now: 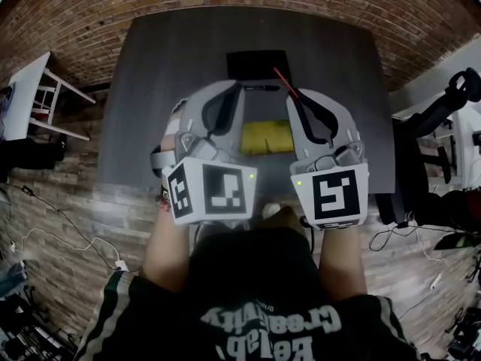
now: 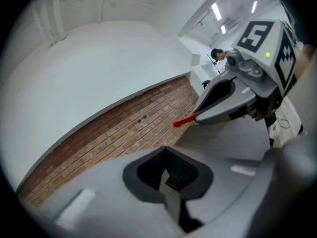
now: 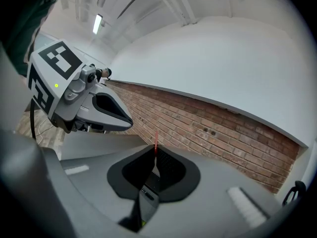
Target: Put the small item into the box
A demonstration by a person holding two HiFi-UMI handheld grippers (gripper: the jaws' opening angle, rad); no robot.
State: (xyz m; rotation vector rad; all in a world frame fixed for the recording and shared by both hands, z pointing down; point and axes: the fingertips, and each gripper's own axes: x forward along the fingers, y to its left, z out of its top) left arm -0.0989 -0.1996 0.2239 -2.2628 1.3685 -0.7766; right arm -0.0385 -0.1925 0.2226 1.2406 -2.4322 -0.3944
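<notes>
In the head view, both grippers are held side by side over the dark grey table [image 1: 150,96]. My right gripper [image 1: 291,92] is shut on a thin red strip [image 1: 282,80] that sticks out past its tips; the same red strip [image 3: 156,142] shows in the right gripper view, and its red tip [image 2: 184,120] in the left gripper view. My left gripper [image 1: 239,86] has its jaws together with nothing between them, and its pads [image 2: 174,175] meet. A yellow item [image 1: 266,137] lies on the table between the grippers. A flat black box [image 1: 257,62] sits beyond them.
A thin dark object [image 1: 261,86] lies just in front of the box. A white stool [image 1: 37,96] stands left of the table and a black office chair [image 1: 443,122] to its right. Cables trail over the brick floor [image 1: 68,232].
</notes>
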